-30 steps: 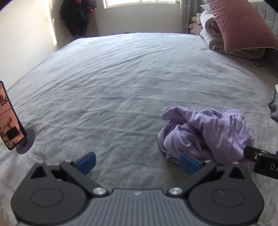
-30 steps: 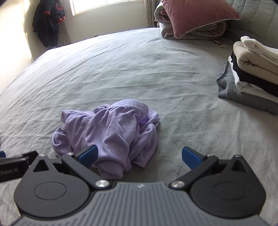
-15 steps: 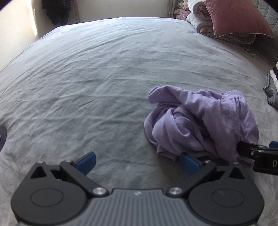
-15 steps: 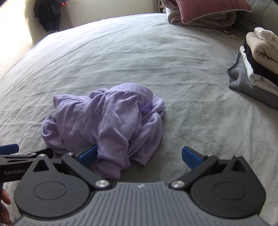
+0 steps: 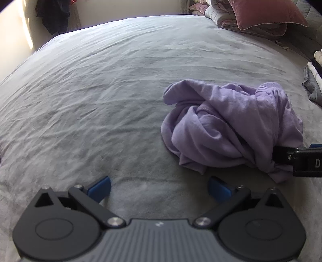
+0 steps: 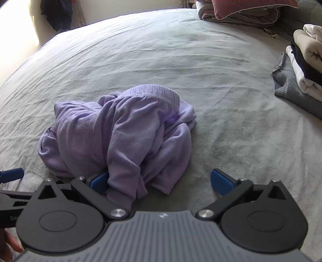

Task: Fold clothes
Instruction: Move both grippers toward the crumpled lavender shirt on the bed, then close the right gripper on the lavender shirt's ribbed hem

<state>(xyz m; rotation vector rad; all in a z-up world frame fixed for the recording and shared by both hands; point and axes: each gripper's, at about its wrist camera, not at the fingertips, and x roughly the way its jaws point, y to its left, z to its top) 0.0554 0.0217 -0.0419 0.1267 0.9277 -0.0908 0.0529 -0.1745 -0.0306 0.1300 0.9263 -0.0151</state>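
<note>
Near bed (image 5: 100, 96) front edge: crumpled lilac garment (image 6: 124, 133). My left gripper (image 5: 159, 187) spread wide, empty, beside it. My right gripper (image 6: 161, 179) spread, one pad against cloth. Step: first grasp. Next: find hem, clamp, spread flat.

Plain lilac garment (image 6: 128, 137), grey bedspread (image 6: 181, 66), black grippers with blue pads (image 5: 99, 189), dusty pink pillow (image 5: 267, 14), folded cream, black, white and grey clothes (image 6: 301, 60) at bedspread's right edge
</note>
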